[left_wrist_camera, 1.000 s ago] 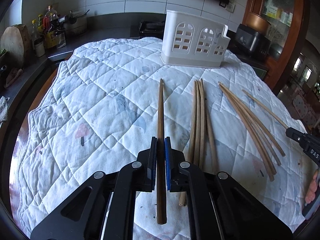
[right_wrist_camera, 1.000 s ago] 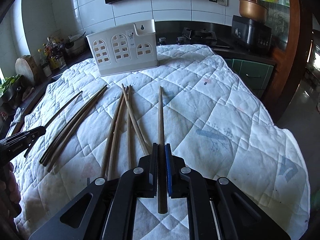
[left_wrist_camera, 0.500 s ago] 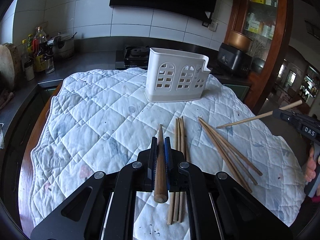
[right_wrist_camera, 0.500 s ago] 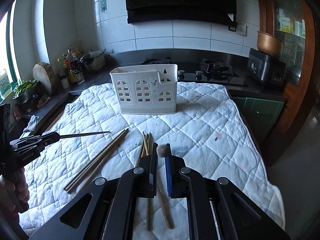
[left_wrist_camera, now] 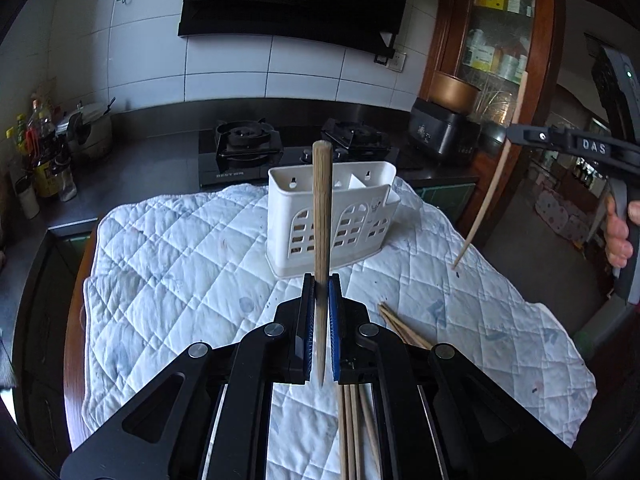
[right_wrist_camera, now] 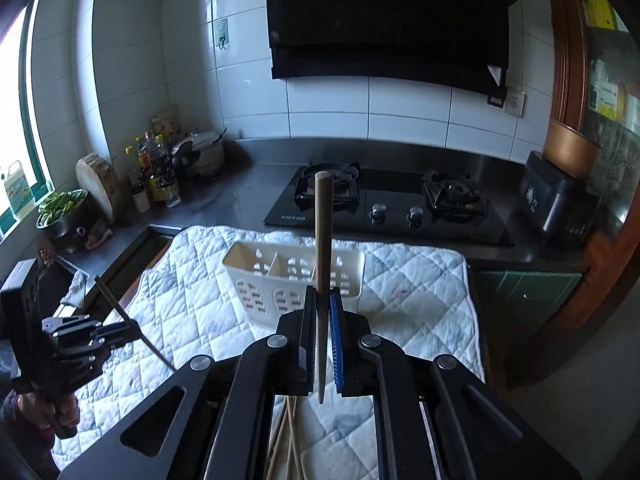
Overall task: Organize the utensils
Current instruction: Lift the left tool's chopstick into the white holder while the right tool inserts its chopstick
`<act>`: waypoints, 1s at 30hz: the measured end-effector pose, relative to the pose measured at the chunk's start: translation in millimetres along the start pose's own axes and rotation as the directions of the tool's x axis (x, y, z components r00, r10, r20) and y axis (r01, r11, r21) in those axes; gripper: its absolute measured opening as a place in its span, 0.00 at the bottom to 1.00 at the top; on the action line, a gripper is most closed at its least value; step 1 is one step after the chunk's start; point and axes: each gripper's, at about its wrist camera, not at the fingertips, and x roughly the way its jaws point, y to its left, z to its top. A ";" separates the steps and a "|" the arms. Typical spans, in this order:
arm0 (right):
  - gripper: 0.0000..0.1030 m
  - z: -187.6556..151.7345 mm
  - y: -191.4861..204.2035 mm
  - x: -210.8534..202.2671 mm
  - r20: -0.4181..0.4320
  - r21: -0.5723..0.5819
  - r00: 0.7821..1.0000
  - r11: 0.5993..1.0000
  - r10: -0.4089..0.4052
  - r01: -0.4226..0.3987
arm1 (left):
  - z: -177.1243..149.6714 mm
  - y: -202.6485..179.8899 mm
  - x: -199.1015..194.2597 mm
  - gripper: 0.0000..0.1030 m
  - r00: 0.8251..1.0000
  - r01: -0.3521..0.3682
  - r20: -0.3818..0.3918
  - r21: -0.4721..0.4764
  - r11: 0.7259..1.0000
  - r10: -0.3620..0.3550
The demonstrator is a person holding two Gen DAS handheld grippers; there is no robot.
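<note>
My left gripper (left_wrist_camera: pixel 320 280) is shut on a wooden chopstick (left_wrist_camera: pixel 322 208) that stands upright, thick end up, in front of the white slotted utensil holder (left_wrist_camera: pixel 360 224). My right gripper (right_wrist_camera: pixel 322 294) is shut on a second chopstick (right_wrist_camera: pixel 322 232), also upright, above and in front of the same holder (right_wrist_camera: pixel 256 276). Each gripper shows in the other's view: the right one (left_wrist_camera: pixel 516 132) with its pale chopstick (left_wrist_camera: pixel 492 188) at the right, the left one (right_wrist_camera: pixel 132 328) at the lower left. Several loose chopsticks (left_wrist_camera: pixel 404 332) lie on the quilted cloth (left_wrist_camera: pixel 180 256) below.
A gas hob (right_wrist_camera: pixel 384 204) and dark counter run behind the cloth. Bottles and a pot (right_wrist_camera: pixel 160 176) crowd the counter's left corner, with a bowl of greens (right_wrist_camera: pixel 60 208) nearby. A black appliance (right_wrist_camera: pixel 560 204) and a wooden cabinet (left_wrist_camera: pixel 500 40) stand at the right. A hand (left_wrist_camera: pixel 620 232) grips the right tool.
Both grippers have risen off the cloth with their chopsticks, which have swung from lying flat to standing upright. The holder now sits lower and nearer in both views.
</note>
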 end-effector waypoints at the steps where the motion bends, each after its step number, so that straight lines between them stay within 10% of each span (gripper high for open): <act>1: 0.07 9.8 -1.8 4.0 0.011 0.007 1.000 1.000 -0.007 0.007 | 8.0 -0.9 -0.2 0.05 1.000 0.005 0.004 0.005 1.000 -0.005; 17: 0.07 72.9 -17.6 91.1 0.072 0.091 0.993 0.992 -0.096 0.089 | 156.4 -9.6 -1.6 0.05 0.951 -0.034 0.307 0.019 0.999 0.027; 30: 0.07 34.3 -11.7 132.2 -0.035 0.058 0.997 0.996 -0.065 0.067 | 135.6 13.4 83.2 0.05 0.987 -0.052 0.148 -0.067 0.996 0.061</act>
